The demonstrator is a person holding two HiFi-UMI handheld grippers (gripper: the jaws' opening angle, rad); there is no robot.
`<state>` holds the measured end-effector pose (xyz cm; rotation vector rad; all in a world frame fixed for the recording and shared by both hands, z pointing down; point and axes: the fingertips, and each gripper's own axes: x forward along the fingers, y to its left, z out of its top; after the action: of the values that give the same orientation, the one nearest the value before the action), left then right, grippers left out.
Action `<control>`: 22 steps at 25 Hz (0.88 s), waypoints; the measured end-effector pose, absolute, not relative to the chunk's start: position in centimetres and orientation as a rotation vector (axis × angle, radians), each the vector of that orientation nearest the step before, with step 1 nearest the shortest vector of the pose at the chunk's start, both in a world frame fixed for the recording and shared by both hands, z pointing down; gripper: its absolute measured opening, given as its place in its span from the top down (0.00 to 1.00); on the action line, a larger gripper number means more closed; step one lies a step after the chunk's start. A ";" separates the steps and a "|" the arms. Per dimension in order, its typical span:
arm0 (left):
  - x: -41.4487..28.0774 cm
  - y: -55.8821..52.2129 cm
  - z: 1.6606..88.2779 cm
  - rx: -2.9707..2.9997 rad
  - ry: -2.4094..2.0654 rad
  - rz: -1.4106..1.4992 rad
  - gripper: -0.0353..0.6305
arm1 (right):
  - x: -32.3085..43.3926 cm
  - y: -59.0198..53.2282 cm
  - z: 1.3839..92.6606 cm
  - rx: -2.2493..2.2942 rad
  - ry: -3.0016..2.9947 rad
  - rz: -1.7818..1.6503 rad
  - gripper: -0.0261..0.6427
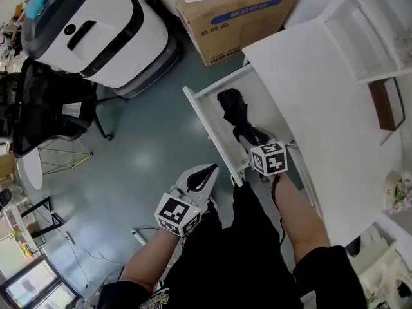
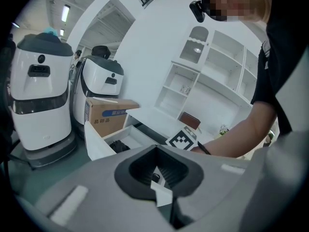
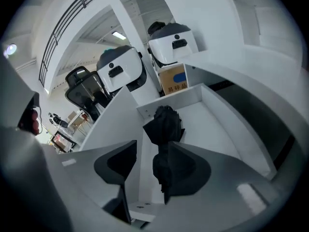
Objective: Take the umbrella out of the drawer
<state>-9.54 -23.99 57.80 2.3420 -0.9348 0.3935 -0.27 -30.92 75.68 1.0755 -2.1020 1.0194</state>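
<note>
Right tool [image 3: 151, 147] straddles black umbrella [image 3: 164, 122] in open drawer [image 3: 215, 124].

The umbrella [image 1: 233, 111] is black. The drawer [image 1: 205, 118] and the desk [image 1: 309, 89] are white. The floor [image 1: 141, 153] is a dull blue-grey. The cardboard box [image 1: 235, 18] is brown with a blue label and a pale strip of tape. The robot [image 1: 96, 31] is white with black trim and a dark grey top. The office chair [image 1: 45, 102] is black. The marker cube [image 1: 269, 158] bears black squares on white. The left gripper [image 2: 157, 175] and right gripper [image 3: 149, 151] are pale grey with dark grey jaws. The person's clothing [image 1: 257, 256] is black.
</note>
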 end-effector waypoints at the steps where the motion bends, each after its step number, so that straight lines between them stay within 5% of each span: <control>1: -9.6 -23.9 58.0 2.337 -0.937 0.398 0.95 | -0.3 -31.1 76.6 1.059 -2.085 1.025 0.62; 22: -10.5 -24.4 60.8 2.214 -1.005 0.388 0.95 | -1.3 -34.3 85.9 0.871 -1.928 1.059 0.55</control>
<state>-10.55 -24.43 60.85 2.2136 -1.0049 0.3880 -1.28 -34.27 85.87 0.8715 -1.9282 1.0587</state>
